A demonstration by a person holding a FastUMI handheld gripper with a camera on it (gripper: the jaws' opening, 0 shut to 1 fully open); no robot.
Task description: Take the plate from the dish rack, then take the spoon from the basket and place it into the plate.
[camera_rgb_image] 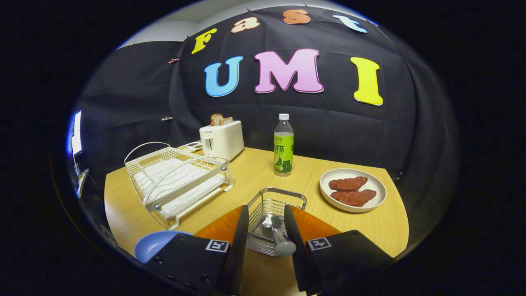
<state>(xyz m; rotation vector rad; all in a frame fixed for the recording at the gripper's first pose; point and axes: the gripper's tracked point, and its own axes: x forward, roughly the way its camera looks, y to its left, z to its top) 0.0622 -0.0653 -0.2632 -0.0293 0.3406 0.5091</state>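
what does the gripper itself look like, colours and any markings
The gripper has two flat fingers with black inner pads and orange outer faces. Each finger joins a black block at its base, and each block carries a square black-and-white fiducial marker on top. Small screws show on the left block.

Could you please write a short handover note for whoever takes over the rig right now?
Gripper: open, fingers either side of the spoon's handle, not pressing on it.
Spoon: in the wire basket, handle end toward the camera.
Blue plate: on the table, beside the fingers, in front of the white dish rack.
Done: plate is out of the rack.
Left: close on the spoon, lift it, place it into the blue plate.
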